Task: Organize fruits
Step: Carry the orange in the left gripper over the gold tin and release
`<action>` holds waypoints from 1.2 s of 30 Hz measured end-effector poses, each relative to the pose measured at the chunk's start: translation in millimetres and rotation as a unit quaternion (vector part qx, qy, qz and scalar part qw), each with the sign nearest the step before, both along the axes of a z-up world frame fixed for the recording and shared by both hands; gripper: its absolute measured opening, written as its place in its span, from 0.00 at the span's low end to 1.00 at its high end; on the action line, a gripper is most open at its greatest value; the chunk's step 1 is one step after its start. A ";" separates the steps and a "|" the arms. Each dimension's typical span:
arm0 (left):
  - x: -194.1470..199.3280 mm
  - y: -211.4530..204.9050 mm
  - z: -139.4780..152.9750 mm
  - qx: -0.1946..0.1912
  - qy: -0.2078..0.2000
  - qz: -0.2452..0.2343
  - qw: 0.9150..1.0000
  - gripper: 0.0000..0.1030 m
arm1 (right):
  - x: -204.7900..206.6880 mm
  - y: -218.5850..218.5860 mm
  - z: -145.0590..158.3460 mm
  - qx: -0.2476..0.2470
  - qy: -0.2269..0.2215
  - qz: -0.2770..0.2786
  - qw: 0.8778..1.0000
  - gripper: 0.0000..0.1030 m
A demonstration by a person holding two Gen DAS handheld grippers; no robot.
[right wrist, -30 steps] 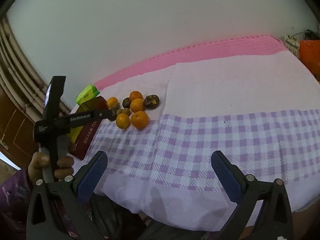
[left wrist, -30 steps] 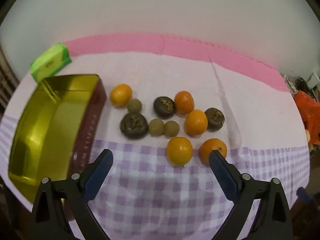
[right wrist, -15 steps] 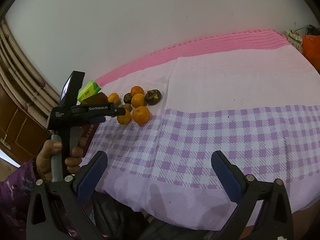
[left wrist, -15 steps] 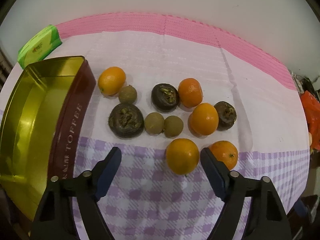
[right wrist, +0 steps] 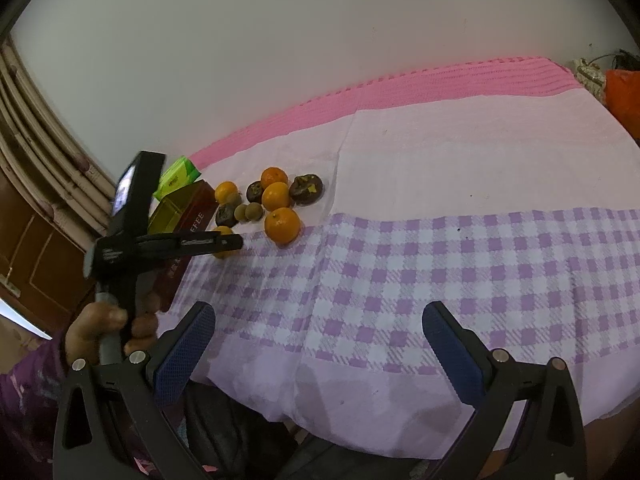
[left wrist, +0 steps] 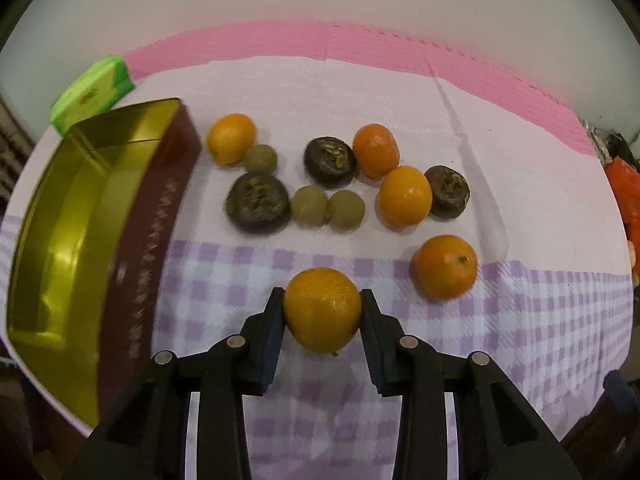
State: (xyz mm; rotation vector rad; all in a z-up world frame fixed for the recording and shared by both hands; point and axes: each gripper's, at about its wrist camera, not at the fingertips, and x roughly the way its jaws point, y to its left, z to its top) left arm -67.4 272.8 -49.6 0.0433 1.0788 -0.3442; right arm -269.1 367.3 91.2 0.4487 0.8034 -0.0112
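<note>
Orange (left wrist: 322, 309) is sitting clamped in the left claw (left wrist: 322, 312); the right claw (right wrist: 318, 350) is hanging wide open, gripping nothing.

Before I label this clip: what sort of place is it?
Probably a room in a home: a table under a checked cloth, a wooden door at the left, fruit beside a toffee tin.

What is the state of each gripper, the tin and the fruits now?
left gripper: shut on one orange, its jaws just closed.
held orange: between the pads, over the checked cloth.
right gripper: open, nothing between.
gold tin: open, nothing inside.
other fruits: loose on the cloth.
</note>
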 end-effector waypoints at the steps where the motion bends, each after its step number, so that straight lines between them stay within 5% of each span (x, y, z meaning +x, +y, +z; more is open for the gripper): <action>1: -2.6 35.3 8.5 -0.004 -0.001 0.000 1.000 0.36 | 0.5 0.9 -0.6 0.000 0.001 0.001 1.000 1.00; 8: -74.2 163.7 42.5 -0.001 -0.030 -0.006 1.000 0.36 | 2.4 9.8 -8.8 0.018 0.011 0.012 1.000 1.00; 9: -68.7 144.8 51.2 0.004 -0.031 -0.008 0.999 0.36 | 3.1 10.0 -12.2 0.030 0.015 0.014 0.999 1.00; 15: -69.5 247.2 90.5 0.008 -0.035 -0.022 0.999 0.36 | 3.7 15.4 -24.7 0.047 0.035 0.021 0.998 1.00; 17: -55.2 233.7 100.5 0.011 -0.033 -0.022 0.999 0.36 | 5.5 16.9 -26.1 0.045 0.037 0.024 0.998 1.00; 20: -80.4 316.4 110.9 0.004 -0.033 -0.016 0.999 0.36 | 6.4 18.3 -29.6 0.045 0.043 0.029 0.998 1.00; 22: -50.8 296.5 135.2 0.006 -0.029 -0.013 0.999 0.36 | 9.0 18.7 -31.6 0.044 0.047 0.032 0.997 1.00; 32: -13.3 508.1 196.4 0.015 -0.053 0.009 0.998 0.36 | 15.0 15.0 -44.9 0.047 0.069 0.027 0.996 1.00; 33: 11.7 496.7 209.0 0.021 -0.055 0.011 0.998 0.36 | 15.6 15.5 -45.3 0.047 0.068 0.027 0.996 1.00; 36: 20.4 586.0 225.1 0.040 -0.071 0.013 0.997 0.36 | 15.2 15.4 -45.6 0.043 0.066 0.027 0.997 1.00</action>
